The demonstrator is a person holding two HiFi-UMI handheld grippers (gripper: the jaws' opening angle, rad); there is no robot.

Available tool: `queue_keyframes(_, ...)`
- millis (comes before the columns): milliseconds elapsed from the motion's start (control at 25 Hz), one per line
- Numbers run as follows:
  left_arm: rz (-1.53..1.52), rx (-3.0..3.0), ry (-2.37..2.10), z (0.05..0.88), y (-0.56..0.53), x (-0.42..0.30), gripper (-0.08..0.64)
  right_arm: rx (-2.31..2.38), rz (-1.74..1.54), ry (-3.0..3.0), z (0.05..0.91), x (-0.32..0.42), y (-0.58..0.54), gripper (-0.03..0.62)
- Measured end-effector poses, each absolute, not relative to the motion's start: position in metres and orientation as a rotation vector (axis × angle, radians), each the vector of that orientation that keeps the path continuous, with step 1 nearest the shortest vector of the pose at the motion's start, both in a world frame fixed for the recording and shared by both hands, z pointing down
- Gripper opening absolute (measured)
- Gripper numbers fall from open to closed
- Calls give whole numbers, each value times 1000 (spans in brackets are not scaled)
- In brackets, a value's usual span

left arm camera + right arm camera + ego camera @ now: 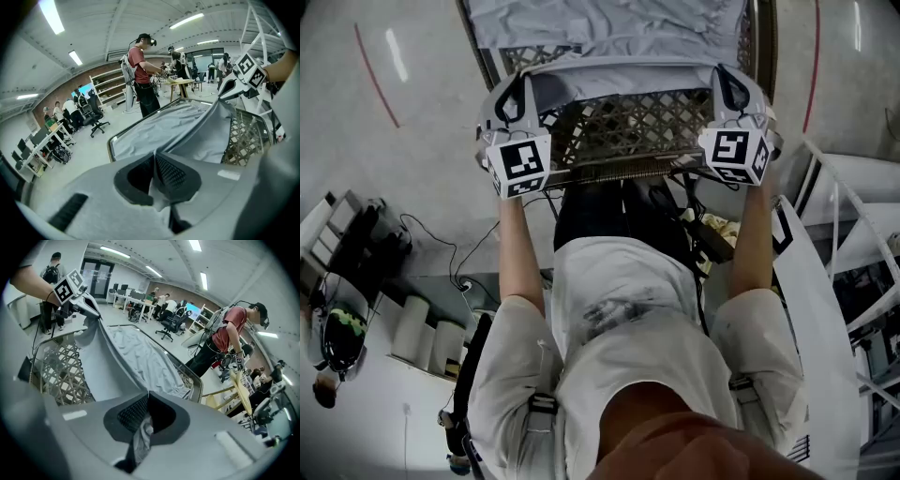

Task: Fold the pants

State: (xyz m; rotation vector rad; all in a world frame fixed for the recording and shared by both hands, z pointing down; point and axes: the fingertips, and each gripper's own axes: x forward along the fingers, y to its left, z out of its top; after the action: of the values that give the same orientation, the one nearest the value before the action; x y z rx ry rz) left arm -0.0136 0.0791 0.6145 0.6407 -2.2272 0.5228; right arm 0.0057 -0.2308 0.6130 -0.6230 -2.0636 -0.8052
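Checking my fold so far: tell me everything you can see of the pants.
The pants are pale grey, thin, softly creased cloth. The far part lies flat on the lattice table; the near edge is lifted off it and stretched between the two tools. The left tool and the right tool are each shut on one end of that edge, with fabric bunched between the pads.

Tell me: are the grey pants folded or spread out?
Spread out: the pants lie flat along the lattice table, only their near end lifted, pinched by the left gripper and the right gripper.
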Motion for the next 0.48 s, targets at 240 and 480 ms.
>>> queue_keyframes(240,529,645,-2242,611,80,-40,20,-612,-807,-2075,608,-17,-230,15)
queue_keyframes(480,524,652,-2258,611,79,-67,20,-591,-807,-2084,608,-38,-231,15)
